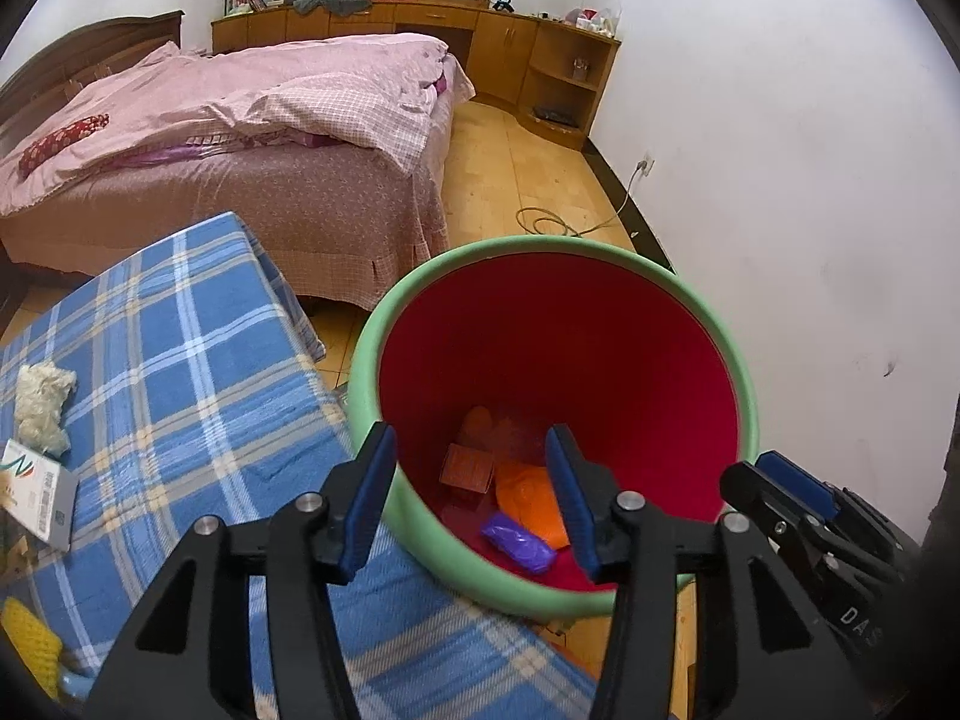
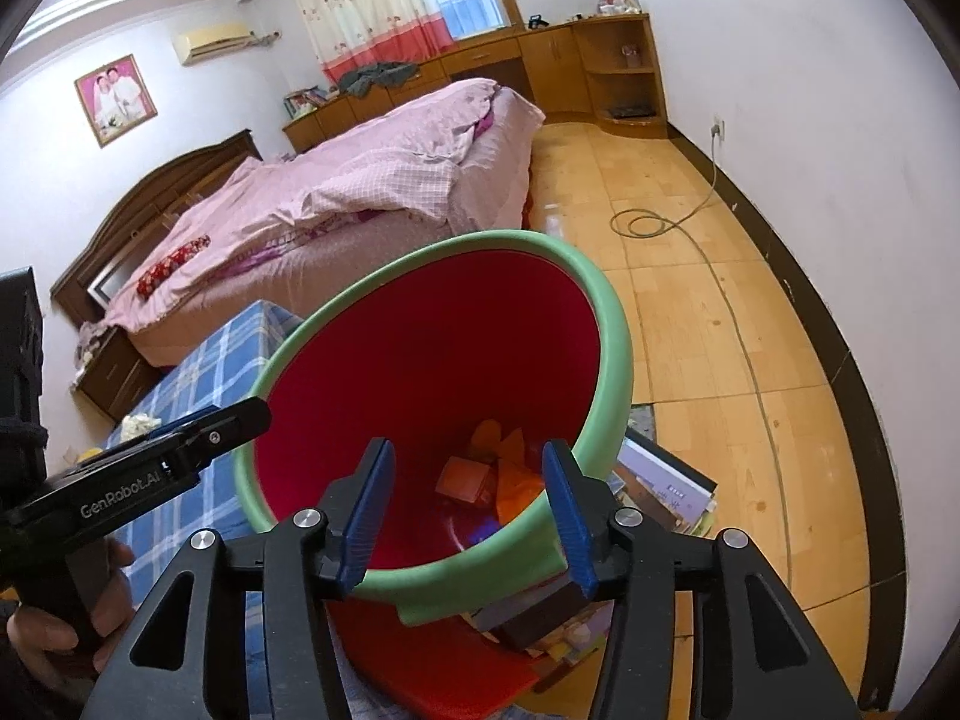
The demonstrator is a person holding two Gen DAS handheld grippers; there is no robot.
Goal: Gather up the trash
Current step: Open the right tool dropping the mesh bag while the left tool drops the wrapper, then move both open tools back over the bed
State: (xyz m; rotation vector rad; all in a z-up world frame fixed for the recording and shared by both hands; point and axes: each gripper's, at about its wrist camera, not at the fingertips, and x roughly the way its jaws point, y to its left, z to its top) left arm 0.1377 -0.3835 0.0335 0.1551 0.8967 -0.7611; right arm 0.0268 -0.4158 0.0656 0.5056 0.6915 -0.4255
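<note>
Looking into the big red bin with the green rim (image 1: 741, 372), just ahead of both tongs, some trash is already inside: a small brown box (image 1: 468, 467), an orange crinkly bag (image 1: 528, 495) and a purple wrapper (image 1: 517, 540). The left tongs (image 1: 474, 501) and right tongs (image 2: 468, 507) are spread apart and hold nothing. A white crumpled tissue (image 1: 42, 399) and a small white card box (image 1: 39, 495) are left on the blue checked surface (image 1: 198, 372), off to the left of the left tongs, so I think the job is partly done.

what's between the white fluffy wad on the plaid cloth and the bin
Nothing: in the left wrist view, only bare blue plaid cloth runs from the white wad to the bin's green rim.
</note>
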